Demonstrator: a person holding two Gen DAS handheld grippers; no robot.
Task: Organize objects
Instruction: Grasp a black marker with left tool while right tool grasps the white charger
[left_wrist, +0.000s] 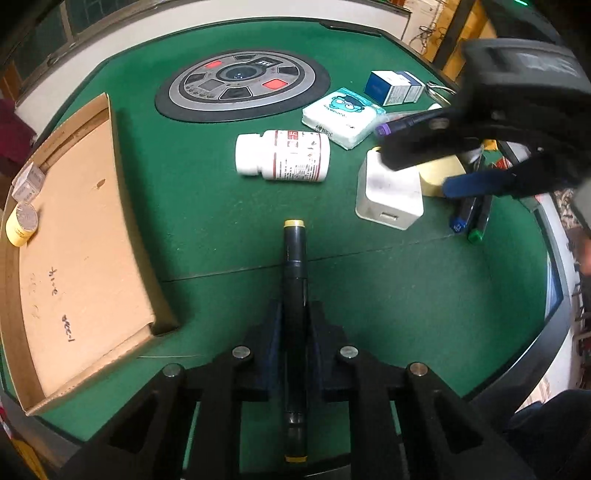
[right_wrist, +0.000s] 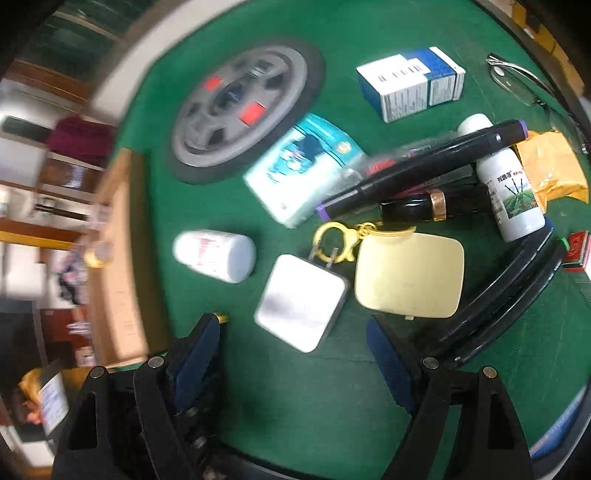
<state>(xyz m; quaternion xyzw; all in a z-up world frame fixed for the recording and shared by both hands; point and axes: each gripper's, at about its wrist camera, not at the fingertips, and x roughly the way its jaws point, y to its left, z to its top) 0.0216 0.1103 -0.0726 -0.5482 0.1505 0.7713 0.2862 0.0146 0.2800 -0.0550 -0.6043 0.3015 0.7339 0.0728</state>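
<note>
My left gripper (left_wrist: 294, 325) is shut on a black marker with yellow ends (left_wrist: 294, 266), held above the green table, right of the cardboard tray (left_wrist: 85, 258). My right gripper (right_wrist: 295, 336) is open and empty, hovering over a white charger block (right_wrist: 301, 301) and a pale yellow case (right_wrist: 410, 275); it also shows in the left wrist view (left_wrist: 424, 166). A white pill bottle (left_wrist: 284, 155) lies on its side; it also shows in the right wrist view (right_wrist: 214, 254). A purple-capped marker (right_wrist: 421, 170) lies among the clutter.
The tray holds a yellow-capped jar (left_wrist: 22, 221) and a small box (left_wrist: 27, 181). A tissue pack (left_wrist: 341, 116), a blue-white box (right_wrist: 410, 83), a white spray bottle (right_wrist: 511, 184), a black tube with gold ring (right_wrist: 432, 205), more markers (left_wrist: 469, 218) and a round console (left_wrist: 243, 83) lie on the table.
</note>
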